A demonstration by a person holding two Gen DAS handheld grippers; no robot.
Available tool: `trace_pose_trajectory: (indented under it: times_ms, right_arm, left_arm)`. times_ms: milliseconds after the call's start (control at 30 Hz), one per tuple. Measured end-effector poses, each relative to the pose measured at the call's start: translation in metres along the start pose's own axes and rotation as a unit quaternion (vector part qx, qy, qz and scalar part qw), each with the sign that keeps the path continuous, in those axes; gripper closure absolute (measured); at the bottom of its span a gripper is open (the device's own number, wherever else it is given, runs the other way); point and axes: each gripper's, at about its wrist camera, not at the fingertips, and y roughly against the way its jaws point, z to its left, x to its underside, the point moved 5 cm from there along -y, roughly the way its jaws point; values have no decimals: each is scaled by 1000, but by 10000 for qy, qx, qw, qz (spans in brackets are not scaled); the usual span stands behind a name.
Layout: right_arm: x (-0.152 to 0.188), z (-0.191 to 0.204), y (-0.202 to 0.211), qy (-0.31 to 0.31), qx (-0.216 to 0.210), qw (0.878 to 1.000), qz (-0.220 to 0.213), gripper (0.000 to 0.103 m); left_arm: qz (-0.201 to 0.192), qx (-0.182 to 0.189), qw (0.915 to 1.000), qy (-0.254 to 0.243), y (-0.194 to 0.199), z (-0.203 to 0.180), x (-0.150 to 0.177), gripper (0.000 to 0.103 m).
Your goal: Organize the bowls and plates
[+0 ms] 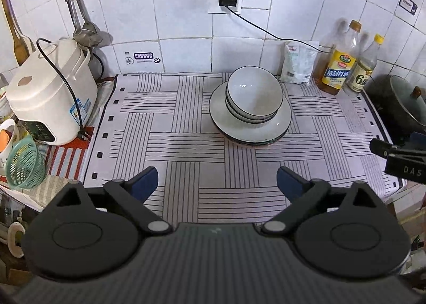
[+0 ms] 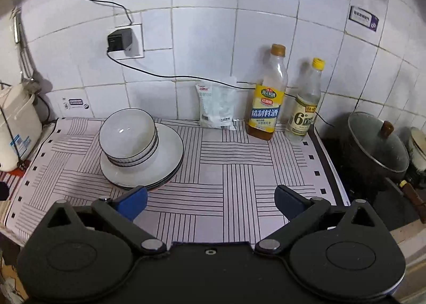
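A stack of white bowls with dark rims (image 1: 254, 96) (image 2: 127, 137) sits nested on a stack of white plates (image 1: 282, 120) (image 2: 170, 157), all on the striped mat (image 1: 186, 144) (image 2: 239, 165). My left gripper (image 1: 217, 181) hovers open over the mat in front of the stack, nothing between its blue pads. My right gripper (image 2: 210, 201) is open too, to the right of and nearer than the stack; its left fingertip (image 2: 133, 201) overlaps the plates' near rim in the picture. Its black body shows at the right edge of the left wrist view (image 1: 399, 157).
A white rice cooker (image 1: 50, 91) (image 2: 16, 125) and a green basket (image 1: 24, 163) stand left of the mat. A white bag (image 1: 299, 64) (image 2: 217, 104) and two bottles (image 1: 340, 59) (image 2: 269, 96) line the tiled wall. A lidded dark pot (image 1: 407, 101) (image 2: 378, 144) sits at right.
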Motion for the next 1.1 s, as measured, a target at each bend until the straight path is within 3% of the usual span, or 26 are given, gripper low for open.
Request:
trace_pose_trajectory:
  times_ms: [333,467,667,867,1100]
  right_arm:
    - [12,6,10,125,174,9991,362,0]
    - [16,6,17,-92,-45,9994,319,0]
    - [20,1,23,-14,163,9993,342,0]
    - [22,-5,32,-280,-29,9986,440,0]
    - [23,2,40,-70,106,9996,237,0]
  left_arm:
    - [-205,65,9998,-18,12,-5,5,4]
    - [-231,28,9997,56,18,-5,5,4]
    - [-222,-57,9996,137,24,-6,9,4]
    - [-225,-310,9993,47,28,-9,12,4]
    - [-94,-366,9993,16,22,-12,18,4]
